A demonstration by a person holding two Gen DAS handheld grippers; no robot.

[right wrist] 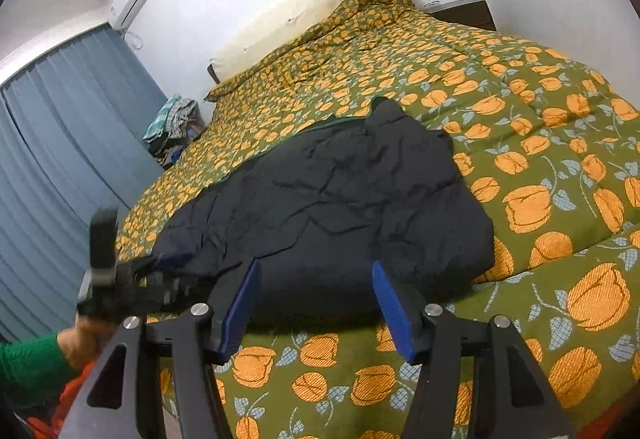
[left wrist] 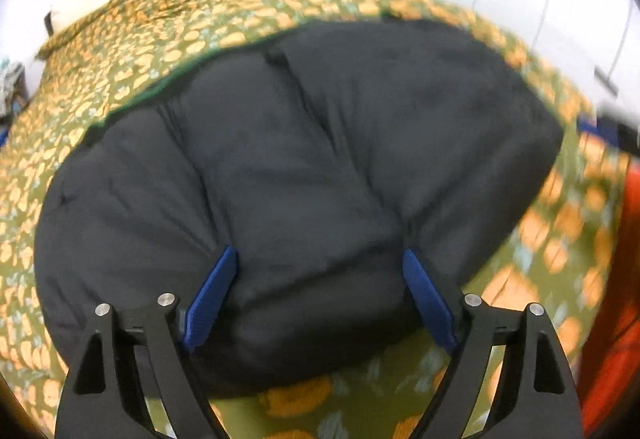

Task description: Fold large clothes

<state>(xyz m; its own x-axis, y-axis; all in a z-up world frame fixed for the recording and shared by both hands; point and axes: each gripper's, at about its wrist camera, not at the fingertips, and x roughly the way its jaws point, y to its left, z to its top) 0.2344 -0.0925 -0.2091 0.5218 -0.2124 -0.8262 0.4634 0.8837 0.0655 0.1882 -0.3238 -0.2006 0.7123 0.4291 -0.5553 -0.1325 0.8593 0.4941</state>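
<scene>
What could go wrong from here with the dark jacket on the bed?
1. The left tongs straddle the puffy dark jacket with open jaws; closing here may pinch only a bulge of the thick padding and slip off.
2. The jacket's near edge lies close to the edge of the floral bedspread, so a pull toward the person could drag it off.

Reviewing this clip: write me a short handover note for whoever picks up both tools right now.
Left tool: open, its blue fingers straddling the near edge of the dark padded jacket; whether they press it is unclear.
Right tool: open, empty, at the jacket's near edge.
Jacket lies bunched into a rough block on the floral bedspread, a green trim showing along its far edge.
Done: seemingly partly folded.
Left: probably square the bundle and finish the fold.
</scene>
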